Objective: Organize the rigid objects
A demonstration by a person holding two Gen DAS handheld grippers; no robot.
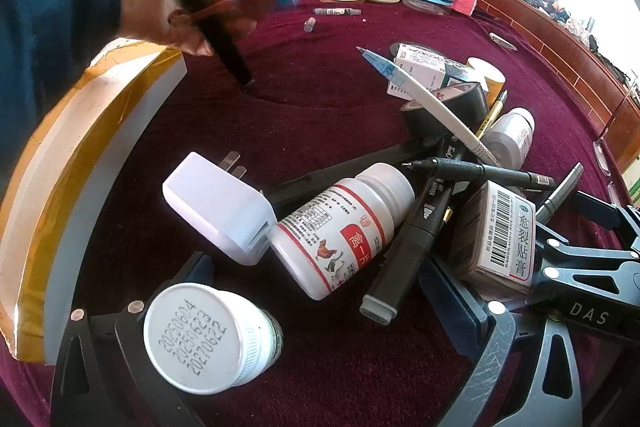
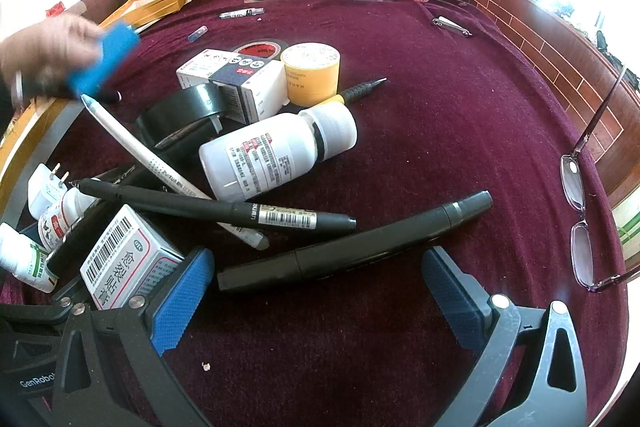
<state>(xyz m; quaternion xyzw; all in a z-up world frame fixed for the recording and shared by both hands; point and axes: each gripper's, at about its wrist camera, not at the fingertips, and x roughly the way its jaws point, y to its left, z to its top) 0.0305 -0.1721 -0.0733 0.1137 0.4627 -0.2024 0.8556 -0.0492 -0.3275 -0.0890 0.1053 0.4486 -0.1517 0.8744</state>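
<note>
Both jaws stand wide open, empty. Left gripper (image 1: pixel 304 311) flanks one date-stamped white bottle (image 1: pixel 208 337). Right gripper (image 2: pixel 320 291) straddles one thick black marker (image 2: pixel 352 247). Maroon-clothed table (image 2: pixel 440 131) carries three white pill bottles, two black pens.

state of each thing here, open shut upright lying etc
left gripper: open, empty
right gripper: open, empty
white medicine bottle: lying, capped
black marker: lying, capped
glasses: unfolded, lying
yellow tub: upright, lidded
black pen: lying, uncapped
</note>
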